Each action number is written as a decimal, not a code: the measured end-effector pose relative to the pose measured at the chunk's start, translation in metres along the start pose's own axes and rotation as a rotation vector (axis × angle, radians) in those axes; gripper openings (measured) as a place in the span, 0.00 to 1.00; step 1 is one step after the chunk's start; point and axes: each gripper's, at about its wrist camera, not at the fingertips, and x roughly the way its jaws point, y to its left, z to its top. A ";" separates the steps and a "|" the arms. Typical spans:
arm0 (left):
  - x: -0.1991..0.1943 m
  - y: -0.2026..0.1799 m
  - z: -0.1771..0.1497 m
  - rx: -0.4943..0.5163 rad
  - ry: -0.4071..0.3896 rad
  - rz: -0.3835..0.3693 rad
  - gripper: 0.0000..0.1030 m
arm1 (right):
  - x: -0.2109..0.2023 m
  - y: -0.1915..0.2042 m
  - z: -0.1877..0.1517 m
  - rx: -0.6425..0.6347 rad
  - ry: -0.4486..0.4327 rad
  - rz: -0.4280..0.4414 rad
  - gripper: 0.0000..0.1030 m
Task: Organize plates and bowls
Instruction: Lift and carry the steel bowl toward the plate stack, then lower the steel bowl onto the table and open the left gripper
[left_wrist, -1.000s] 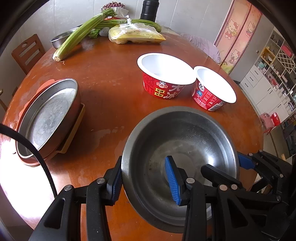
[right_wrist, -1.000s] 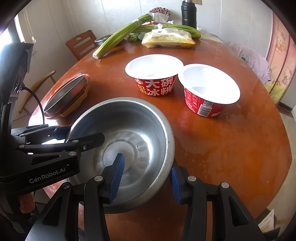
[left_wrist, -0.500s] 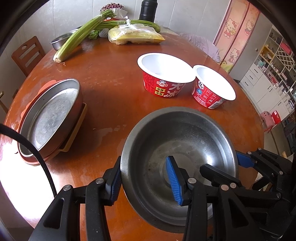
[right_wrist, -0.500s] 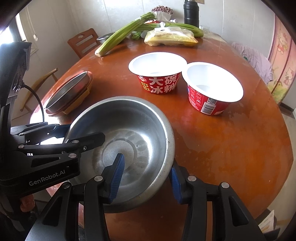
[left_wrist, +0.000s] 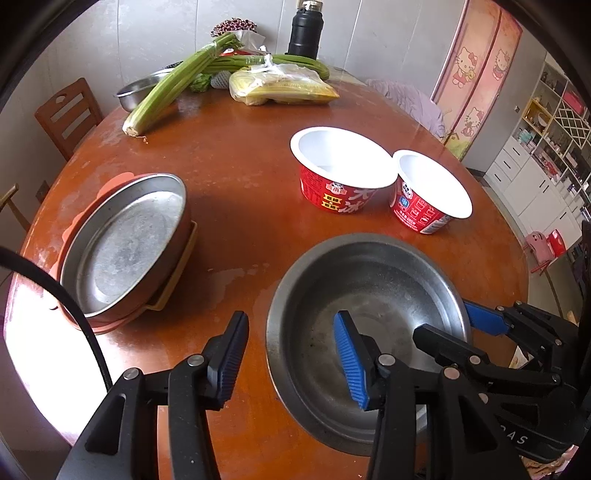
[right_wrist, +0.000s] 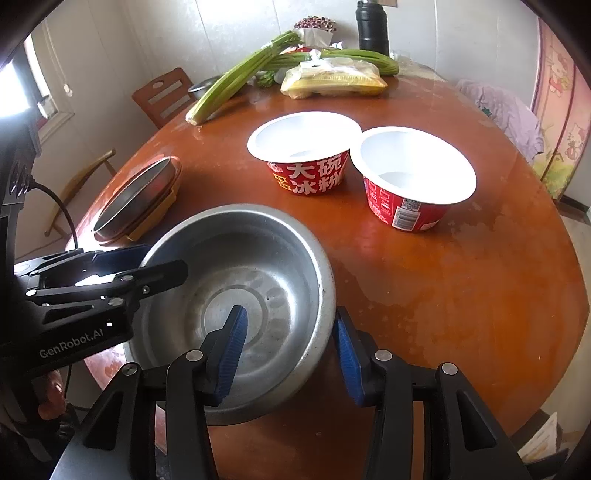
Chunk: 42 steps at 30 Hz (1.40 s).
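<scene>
1. Left wrist view: the steel bowl (left_wrist: 369, 332) sits on the table (left_wrist: 240, 177), nearer than the two paper bowls (left_wrist: 343, 170). The left gripper (left_wrist: 291, 362) has just been opening; its fingers straddle the rim, spread, not pressing.
2. Right wrist view: the right gripper (right_wrist: 288, 354) straddles the steel bowl's opposite rim, apparently pinching the wall. Judged stiff, light, slippery: take it by the rim.

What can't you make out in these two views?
- Steel bowl: near rim cut off by the left gripper in the left wrist view.
- Plates beneath the steel pan: covered by it, number unclear.
- Small steel bowl: contents hidden by celery.
- Cup labels: too small.
</scene>
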 end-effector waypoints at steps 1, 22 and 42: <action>-0.001 0.001 0.001 -0.001 -0.004 0.000 0.47 | -0.001 -0.001 0.000 0.003 -0.003 0.000 0.47; -0.016 -0.009 0.017 0.002 -0.042 0.000 0.48 | -0.015 -0.024 0.009 0.078 -0.051 0.014 0.47; -0.006 -0.060 0.070 0.076 -0.041 -0.061 0.48 | -0.049 -0.080 0.038 0.156 -0.131 -0.035 0.47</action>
